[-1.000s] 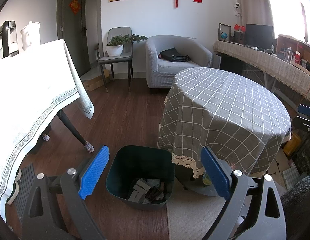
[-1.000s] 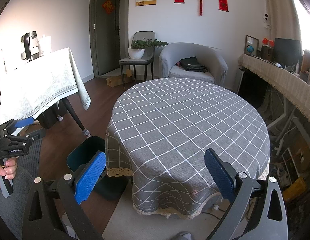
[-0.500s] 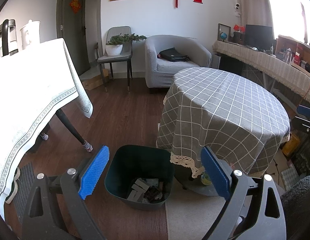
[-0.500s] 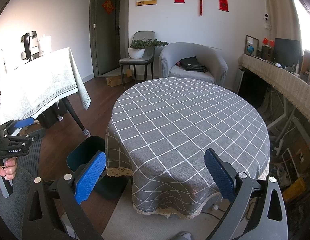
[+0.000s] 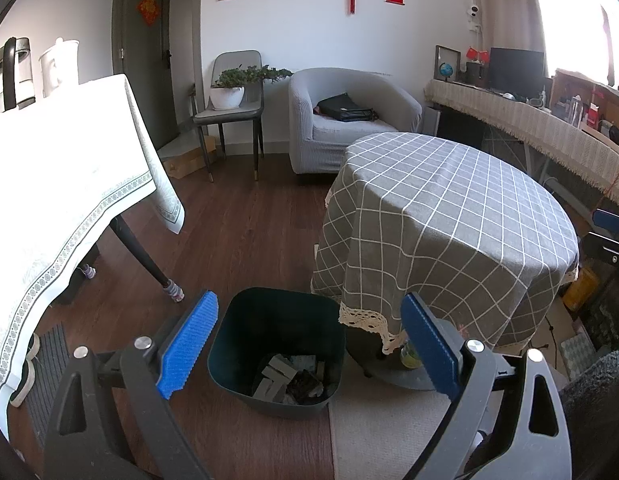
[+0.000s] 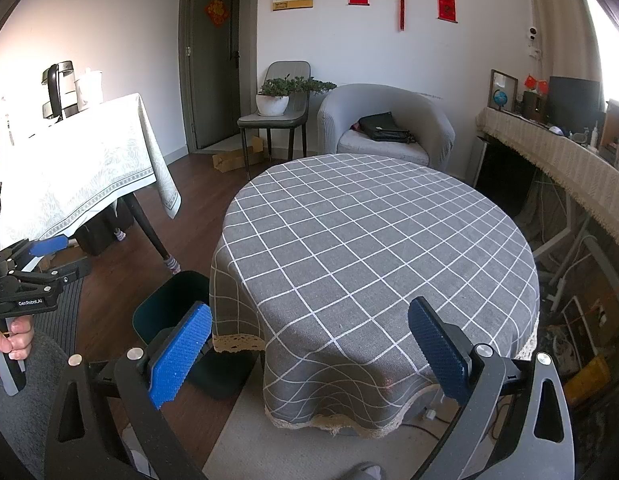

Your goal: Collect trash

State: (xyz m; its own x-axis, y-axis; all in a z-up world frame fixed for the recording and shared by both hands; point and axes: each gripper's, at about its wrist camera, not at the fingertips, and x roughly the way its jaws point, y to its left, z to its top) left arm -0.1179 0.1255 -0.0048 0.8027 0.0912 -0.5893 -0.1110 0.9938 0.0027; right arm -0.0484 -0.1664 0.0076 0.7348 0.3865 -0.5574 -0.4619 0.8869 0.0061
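A dark green trash bin [image 5: 277, 344] stands on the floor beside the round table; several scraps of trash [image 5: 289, 378] lie in its bottom. My left gripper [image 5: 309, 344] is open and empty, held above and in front of the bin. The bin's rim also shows in the right wrist view [image 6: 169, 304], partly hidden by the tablecloth. My right gripper [image 6: 309, 352] is open and empty, in front of the round table [image 6: 373, 240], whose grey checked cloth carries nothing. The left gripper also shows at the left edge of the right wrist view [image 6: 41, 264].
A white-clothed table [image 5: 49, 184] with kettles stands at the left. A grey armchair [image 5: 349, 120] with a black bag and a chair with a plant [image 5: 233, 88] stand at the back. A cluttered sideboard [image 5: 549, 128] runs along the right. A pale rug [image 5: 389, 432] lies under the round table.
The left wrist view has shifted very slightly; the bin and table sit a touch lower left. The right gripper has not moved. Both stay open.
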